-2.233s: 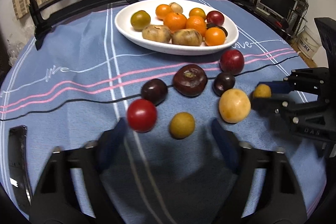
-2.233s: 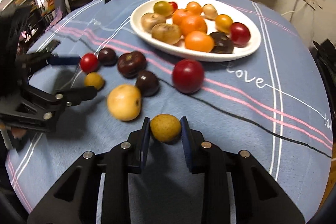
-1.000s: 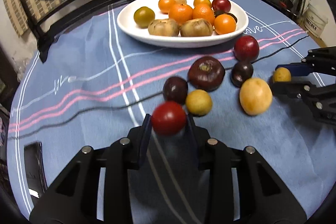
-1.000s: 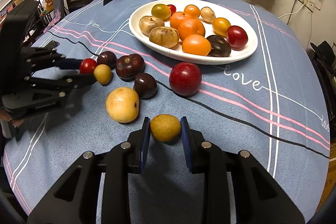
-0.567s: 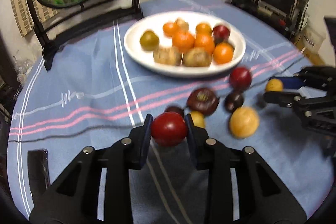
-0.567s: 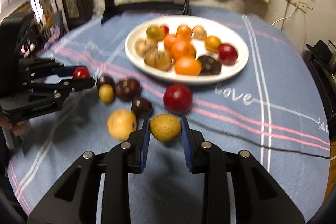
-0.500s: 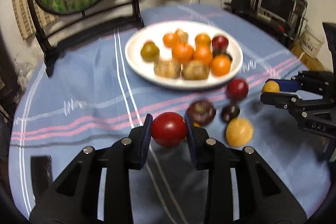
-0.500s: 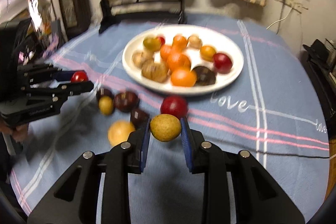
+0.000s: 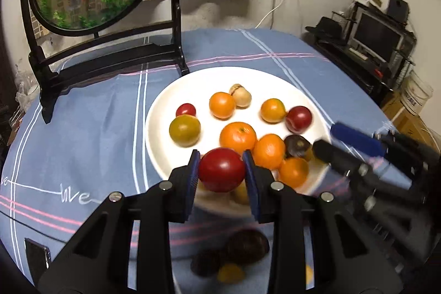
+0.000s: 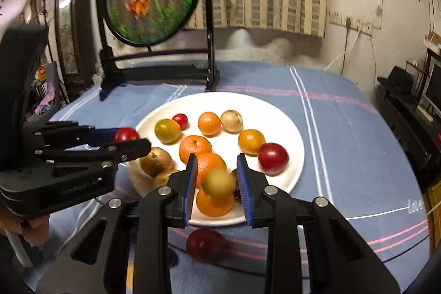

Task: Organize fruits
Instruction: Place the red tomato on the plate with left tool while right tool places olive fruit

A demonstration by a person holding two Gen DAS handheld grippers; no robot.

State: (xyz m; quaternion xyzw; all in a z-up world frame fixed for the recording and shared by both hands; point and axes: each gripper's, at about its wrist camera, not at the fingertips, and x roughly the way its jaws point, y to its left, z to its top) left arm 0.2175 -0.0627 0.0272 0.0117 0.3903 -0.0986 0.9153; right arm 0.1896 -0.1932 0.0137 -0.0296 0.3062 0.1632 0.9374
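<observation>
My left gripper (image 9: pixel 222 172) is shut on a red tomato (image 9: pixel 222 170) and holds it above the near rim of the white plate (image 9: pixel 162 112). In the right wrist view the same tomato (image 10: pixel 125 134) shows between the left gripper's fingers at the plate's left edge. My right gripper (image 10: pixel 217 181) has its jaws apart; a blurred yellow fruit (image 10: pixel 218 183) sits between them with gaps on both sides, above the plate (image 10: pixel 292 134). The plate holds several oranges, red, green and brown fruits.
A round fish-painting screen on a black stand (image 9: pixel 110 51) stands behind the plate. On the blue cloth near me lie a dark purple fruit (image 9: pixel 245 245), a small yellow one (image 9: pixel 230 273) and a red fruit (image 10: pixel 205 244). A black desk with a monitor (image 9: pixel 377 37) stands far right.
Both grippers have risen and moved forward over the plate with their fruits. The right gripper's jaws have opened from the yellow fruit, which now looks blurred.
</observation>
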